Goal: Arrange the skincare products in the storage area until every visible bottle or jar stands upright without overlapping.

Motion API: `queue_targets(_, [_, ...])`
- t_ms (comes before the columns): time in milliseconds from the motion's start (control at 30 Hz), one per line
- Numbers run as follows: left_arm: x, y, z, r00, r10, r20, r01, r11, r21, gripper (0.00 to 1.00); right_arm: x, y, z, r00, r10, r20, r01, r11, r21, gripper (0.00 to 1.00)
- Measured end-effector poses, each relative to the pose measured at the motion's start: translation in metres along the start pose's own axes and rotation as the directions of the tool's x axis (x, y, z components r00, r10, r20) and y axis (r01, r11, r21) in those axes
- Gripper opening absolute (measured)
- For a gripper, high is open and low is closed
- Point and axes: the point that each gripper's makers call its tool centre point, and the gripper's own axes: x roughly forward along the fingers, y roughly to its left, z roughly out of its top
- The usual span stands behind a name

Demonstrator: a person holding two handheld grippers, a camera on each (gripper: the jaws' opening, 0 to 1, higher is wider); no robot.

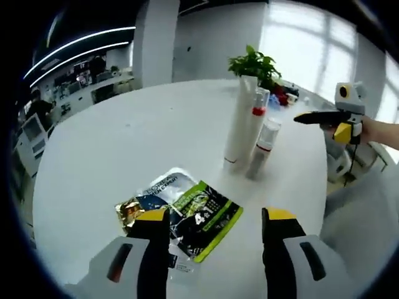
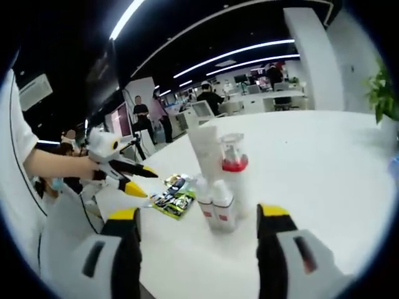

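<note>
My left gripper point(image 1: 215, 227) hangs wide, holding nothing, low over the desk point(image 1: 124, 143), its jaws straddling the near corner of the flat sachets point(image 1: 187, 215) that lie just ahead. My right gripper point(image 2: 196, 230) is just as wide and empty, lined up on the bottles point(image 2: 218, 180), which sit between its jaws but well short of the pads.

The bottles huddle together in the middle of the desk: a tall white tube point(image 1: 240, 118), a clear bottle with a red collar point(image 1: 257, 115) and a shorter one point(image 1: 265, 146) beside it, and in the right gripper view two small ones point(image 2: 215, 202) in front. All look upright, yet they touch or hide one another.

As I judge it, the step is spacing them. I'd take a small front one first with the right gripper, low on its body, slide it clear sideways and release gently so the tall tube isn't knocked.
</note>
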Motion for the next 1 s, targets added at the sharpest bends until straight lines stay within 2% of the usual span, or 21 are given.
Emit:
queue_targets(367, [-0.031,0.002,-0.002,0.996,0.077,0.047,-0.073,0.994,-0.077,0.66,-0.008,0.007,0.004,1.000,-0.002,0.009,0.003,1.000,-0.014,0.79])
queue_targets(667, [-0.055,0.007,-0.008,0.987,0.144,0.064,-0.136,0.983,-0.122,0.72,-0.016,0.007,0.010,0.999,-0.020,0.035,0.020,1.000,-0.004,0.83])
queue_targets(1000, [-0.072,0.006,-0.014,0.979,0.193,0.066,-0.181,0.972,-0.151,0.81,-0.022,0.011,0.007,0.999,-0.031,0.045,0.031,1.000,0.000,0.87])
